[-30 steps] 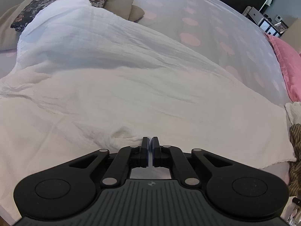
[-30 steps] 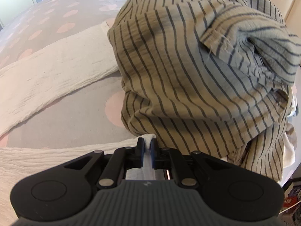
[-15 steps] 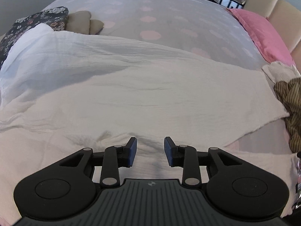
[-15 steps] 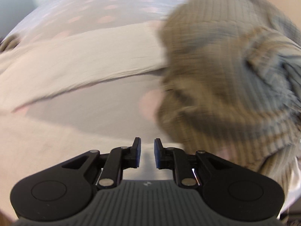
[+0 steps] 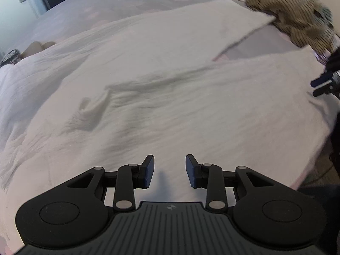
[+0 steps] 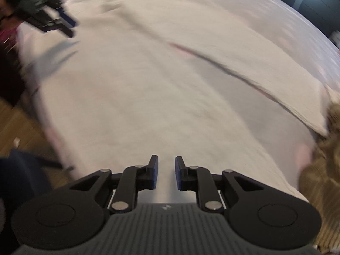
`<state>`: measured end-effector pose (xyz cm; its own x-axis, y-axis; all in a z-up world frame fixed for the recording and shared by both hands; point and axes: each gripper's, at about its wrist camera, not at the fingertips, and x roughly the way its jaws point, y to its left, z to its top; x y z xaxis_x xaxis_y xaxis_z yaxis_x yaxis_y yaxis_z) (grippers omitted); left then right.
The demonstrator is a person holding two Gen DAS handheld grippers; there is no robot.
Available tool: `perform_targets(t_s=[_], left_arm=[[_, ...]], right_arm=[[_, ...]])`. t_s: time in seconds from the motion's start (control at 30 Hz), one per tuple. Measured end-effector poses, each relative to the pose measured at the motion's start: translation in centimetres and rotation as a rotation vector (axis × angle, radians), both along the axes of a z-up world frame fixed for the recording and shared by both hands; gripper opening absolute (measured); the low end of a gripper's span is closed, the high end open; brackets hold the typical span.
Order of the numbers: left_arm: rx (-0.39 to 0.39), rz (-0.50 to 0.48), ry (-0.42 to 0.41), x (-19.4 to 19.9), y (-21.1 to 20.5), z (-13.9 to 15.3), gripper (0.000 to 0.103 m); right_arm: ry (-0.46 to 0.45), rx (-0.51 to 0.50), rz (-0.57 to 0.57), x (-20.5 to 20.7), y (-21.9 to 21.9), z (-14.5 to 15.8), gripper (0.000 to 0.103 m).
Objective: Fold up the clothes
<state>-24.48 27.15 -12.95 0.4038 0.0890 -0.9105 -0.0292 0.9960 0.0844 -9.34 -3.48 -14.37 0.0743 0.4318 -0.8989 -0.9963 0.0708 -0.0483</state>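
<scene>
1. Left wrist view: white garment (image 5: 170, 97) lies spread across the bed (image 5: 89, 6), one layer doubled over with a slanted edge running toward the upper right. A raised wrinkle crosses its middle and a puckered patch sits left of centre. Whether this is a fold already laid or cloth merely spread out, the views do not settle.
2. Left tongs (image 5: 169, 170) stand wide apart just above the cloth, nothing between the pads. Right tongs (image 6: 166, 172) are parted by a narrower gap, also empty (both views smeared with motion, so fine detail is poor).
3. Risk: the wrinkle and pucker get pressed into any fold made over them, leaving a lumpy, crooked result. Cause: crinkled fabric that bunches easily.
4. Risk: a pinch on the doubled part takes only the top layer, or both when one is wanted, so the layers slide out of line. Cause: soft thin cloth, edges hard to tell apart.
5. Risk: near edge hangs toward the bed's side in the right wrist view; a tug could drag the garment off toward the floor (image 6: 19, 127).
6. Risk: striped garment (image 5: 297, 19) sits heaped at the white one's far corner, touching or overlapping it. A lifted corner may snag it and drag it along.
7. Risk: the tongs work close together over one cloth; the left pair shows in the right wrist view's upper left corner. A hasty reach could knock them together.
</scene>
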Motion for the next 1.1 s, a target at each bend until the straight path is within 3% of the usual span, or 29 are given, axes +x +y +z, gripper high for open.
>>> perform_targets(t_s=[0.13,0.33,0.4,0.47,0.63,0.9,1.0,1.07,1.1], left_arm=[[0.038,-0.183,0.039,-1.1,-3.4,-1.0,0.03],[0.064,-0.344,0.009,-1.3,-7.6,-1.3,0.031],[0.072,-0.398,-0.001,-1.4,-9.0,-1.3,0.037],[0.081,-0.451,-0.012,-1.5,-10.4,-1.4,0.04],[0.097,-0.547,-0.052,-0.8,-13.9,-1.8,0.047],[0.145,-0.598,-0.14,2.2,-19.4,-3.1,0.047],[0.175,-0.61,-0.147,3.0,-20.6,-3.6,0.044],[0.169,-0.599,-0.145,3.6,-20.6,-3.7,0.031],[0.166,-0.593,-0.144,3.8,-20.6,-3.7,0.019]], right_arm=[[-0.018,-0.032,0.174,-4.2,0.1,-0.3,0.023],[-0.135,-0.107,0.351,-9.1,-1.0,-2.0,0.031],[-0.214,-0.116,0.353,-9.5,-1.0,-2.9,0.028],[-0.284,-0.121,0.35,-9.7,-1.1,-3.7,0.008],[-0.3,-0.03,0.232,-7.7,-0.5,-2.6,0.006],[-0.243,0.037,0.125,-5.0,0.2,-1.9,0.006],[-0.233,0.051,0.131,-5.0,-0.3,-1.8,0.006],[-0.23,0.058,0.14,-5.1,-0.5,-1.9,0.007],[-0.23,0.061,0.144,-5.3,-0.8,-2.0,0.007]])
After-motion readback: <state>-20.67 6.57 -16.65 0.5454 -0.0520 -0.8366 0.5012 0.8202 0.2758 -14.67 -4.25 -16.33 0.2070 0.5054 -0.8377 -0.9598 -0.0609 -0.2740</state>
